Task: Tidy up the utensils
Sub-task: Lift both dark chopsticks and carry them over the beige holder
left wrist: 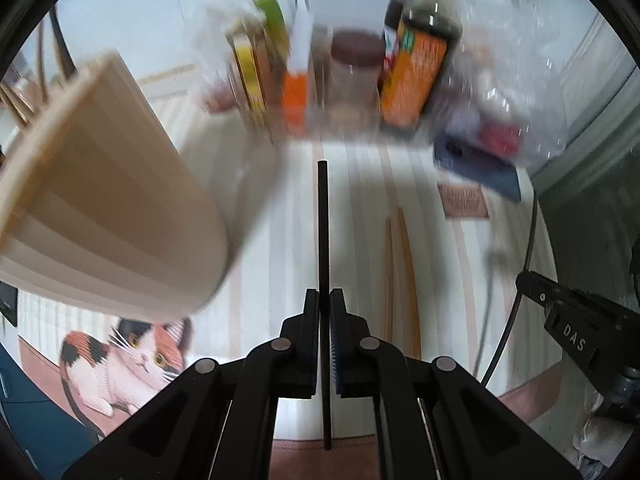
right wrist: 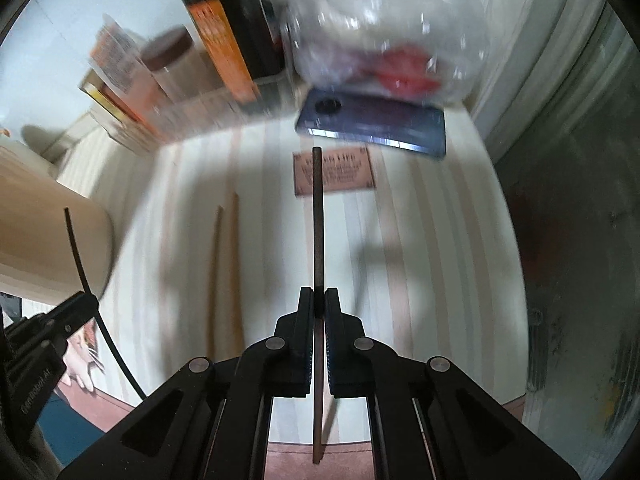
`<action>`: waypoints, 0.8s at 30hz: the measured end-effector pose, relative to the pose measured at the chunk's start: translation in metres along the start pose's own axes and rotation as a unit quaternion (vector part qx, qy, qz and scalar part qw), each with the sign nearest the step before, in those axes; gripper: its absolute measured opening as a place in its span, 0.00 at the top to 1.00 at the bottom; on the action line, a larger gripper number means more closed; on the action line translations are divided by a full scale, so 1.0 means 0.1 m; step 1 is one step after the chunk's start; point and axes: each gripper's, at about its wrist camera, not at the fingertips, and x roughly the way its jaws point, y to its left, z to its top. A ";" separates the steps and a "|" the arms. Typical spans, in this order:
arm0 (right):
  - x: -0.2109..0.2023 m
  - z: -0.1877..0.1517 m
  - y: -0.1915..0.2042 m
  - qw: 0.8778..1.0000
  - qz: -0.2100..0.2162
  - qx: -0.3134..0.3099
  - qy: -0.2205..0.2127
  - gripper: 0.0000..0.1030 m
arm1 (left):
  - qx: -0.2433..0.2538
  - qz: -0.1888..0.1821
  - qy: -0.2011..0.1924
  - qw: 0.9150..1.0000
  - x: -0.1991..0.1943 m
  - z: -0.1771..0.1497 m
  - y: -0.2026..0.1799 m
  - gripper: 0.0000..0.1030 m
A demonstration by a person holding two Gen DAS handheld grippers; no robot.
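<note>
My left gripper is shut on a thin black chopstick that points forward above the table. A cream ribbed utensil holder looms close on the left, tilted in the view. My right gripper is shut on a dark brown chopstick, also held above the table. Two wooden chopsticks lie on the striped tablecloth between the grippers; they also show in the left wrist view. The left gripper shows at the right wrist view's left edge.
Bottles, jars and boxes crowd the table's back. A blue phone and a clear plastic bag lie at back right, with a brown label in front. A cat picture marks the cloth's near-left edge.
</note>
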 end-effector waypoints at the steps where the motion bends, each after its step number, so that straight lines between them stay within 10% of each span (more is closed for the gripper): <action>1: -0.03 0.02 -0.01 1.000 0.001 -0.001 -0.008 0.95 | 0.001 0.005 -0.007 1.000 -0.03 0.03 0.02 0.98; 24: -0.96 0.38 -0.01 0.988 0.007 -0.015 -0.153 0.95 | -0.027 -0.003 -0.103 0.994 -0.68 0.65 -0.03 0.98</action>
